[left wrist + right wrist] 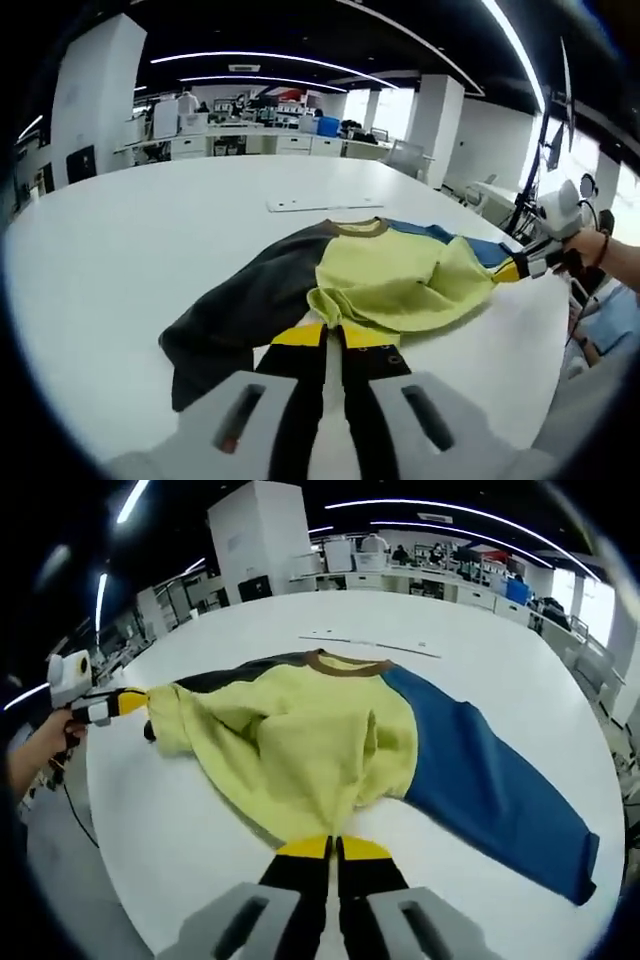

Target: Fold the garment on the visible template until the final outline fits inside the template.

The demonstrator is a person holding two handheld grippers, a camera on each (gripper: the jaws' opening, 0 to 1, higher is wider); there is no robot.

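Note:
A sweatshirt with a yellow body (pixel 385 275), a brown collar, one dark grey sleeve (pixel 250 300) and one blue sleeve (pixel 470 245) lies rumpled on the white table. My left gripper (pixel 331 335) is shut on the yellow hem at its near edge. It appears in the right gripper view as the left gripper (pixel 118 704), pinching a yellow corner. My right gripper (pixel 333 848) is shut on the yellow hem (pixel 300 770), beside the blue sleeve (pixel 480 770). In the left gripper view the right gripper (pixel 528 266) holds the far yellow edge.
A thin pale strip (pixel 325 204) lies on the big white table (pixel 130 250) beyond the collar, also seen as the strip (pixel 370 643). A hand (pixel 598 245) holds the right gripper near the table's edge. Office desks and pillars stand behind.

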